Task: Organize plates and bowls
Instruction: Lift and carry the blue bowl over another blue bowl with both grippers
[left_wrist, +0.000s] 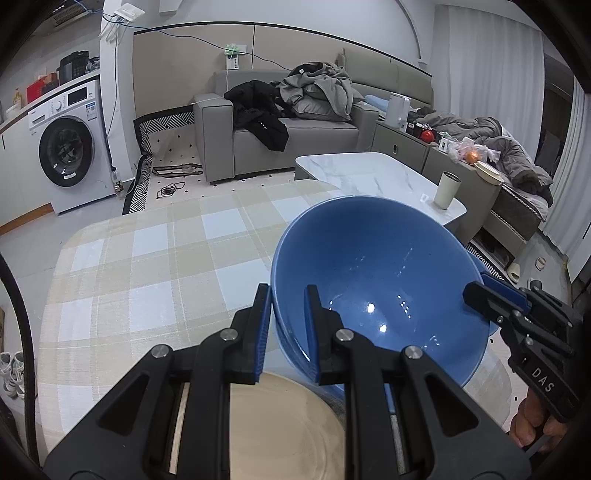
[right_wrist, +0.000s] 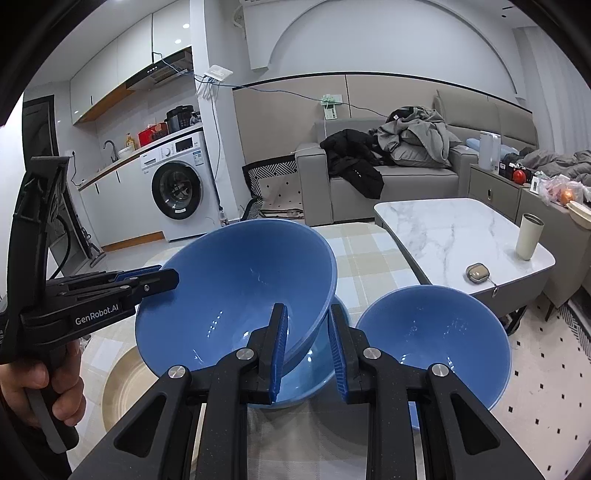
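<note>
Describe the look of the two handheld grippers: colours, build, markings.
The left gripper and the right gripper match: black plastic linkage arms with silver pivot bolts and blue ribbed finger pads. The left one's side reads "GenRobot.AI"; the right one's reads "DAS". Bare hands grip their black pistol handles; no sleeves show.

checked tablecloth (left_wrist: 147, 266) lies bare left; second blue bowl (right_wrist: 436, 336) crowds the right.

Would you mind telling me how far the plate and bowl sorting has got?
Nothing looks finished. In hand: the tilted blue bowl is pinched by the left gripper and right gripper, above another bowl. Left: the separate blue bowl and beige plate.
</note>
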